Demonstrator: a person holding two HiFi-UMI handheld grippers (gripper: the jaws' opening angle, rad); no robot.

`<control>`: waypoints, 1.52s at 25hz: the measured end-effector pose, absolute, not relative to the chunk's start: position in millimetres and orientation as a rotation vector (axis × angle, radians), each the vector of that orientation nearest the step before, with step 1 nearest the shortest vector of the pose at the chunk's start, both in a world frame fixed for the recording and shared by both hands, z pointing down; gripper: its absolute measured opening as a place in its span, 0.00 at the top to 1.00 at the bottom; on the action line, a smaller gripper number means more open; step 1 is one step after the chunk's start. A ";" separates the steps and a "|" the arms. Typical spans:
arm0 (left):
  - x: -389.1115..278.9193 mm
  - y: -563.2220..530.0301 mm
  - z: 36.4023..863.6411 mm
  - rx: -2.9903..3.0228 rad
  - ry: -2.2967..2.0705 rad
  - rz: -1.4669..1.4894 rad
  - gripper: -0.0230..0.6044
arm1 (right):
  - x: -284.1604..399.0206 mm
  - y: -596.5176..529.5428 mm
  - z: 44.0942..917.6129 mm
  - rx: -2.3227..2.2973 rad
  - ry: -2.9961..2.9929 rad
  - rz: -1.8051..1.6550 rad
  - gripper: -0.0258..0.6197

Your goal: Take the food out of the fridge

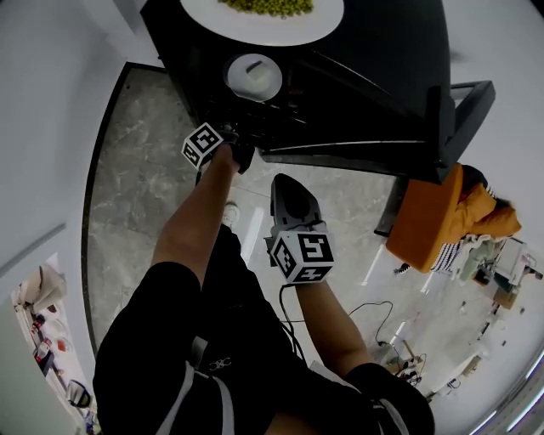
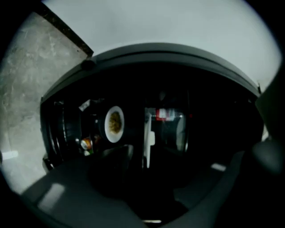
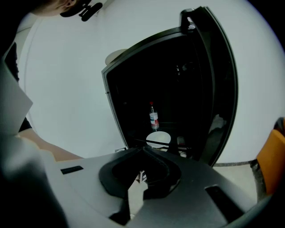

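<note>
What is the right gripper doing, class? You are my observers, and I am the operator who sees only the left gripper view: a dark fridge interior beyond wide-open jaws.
Observer: The right gripper is shut with nothing in it, and it points at the open fridge.
Operator: Is any food outside the fridge?
Observer: Yes. In the head view a white plate of green food sits on top of the fridge, which your view doesn't show.
</note>
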State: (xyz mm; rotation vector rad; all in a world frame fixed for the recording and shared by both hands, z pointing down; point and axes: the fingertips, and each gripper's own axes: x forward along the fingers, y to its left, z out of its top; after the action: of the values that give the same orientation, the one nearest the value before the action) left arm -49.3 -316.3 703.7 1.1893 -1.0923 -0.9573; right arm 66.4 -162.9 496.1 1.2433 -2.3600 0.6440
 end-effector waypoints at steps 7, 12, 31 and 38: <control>-52.8 -351.1 705.8 1.183 -1.110 -1.056 0.69 | 78.7 -148.7 510.0 1.246 -2.339 0.772 0.96; -52.6 -363.3 711.1 1.202 -1.103 -1.008 0.75 | 74.1 -146.2 513.3 1.207 -2.350 0.721 0.96; -47.0 -340.7 701.5 1.199 -1.026 -0.889 0.87 | 52.9 -157.4 500.9 1.192 -2.393 0.757 0.96; -53.0 -333.7 696.2 1.233 -0.988 -0.913 0.95 | 47.0 -154.9 500.5 1.170 -2.398 0.753 0.96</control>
State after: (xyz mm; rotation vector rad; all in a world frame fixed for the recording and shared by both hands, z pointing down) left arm -53.0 -333.7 696.2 1.2329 -0.9880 -0.9126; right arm 47.0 -154.9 500.5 1.1702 -2.3979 0.7527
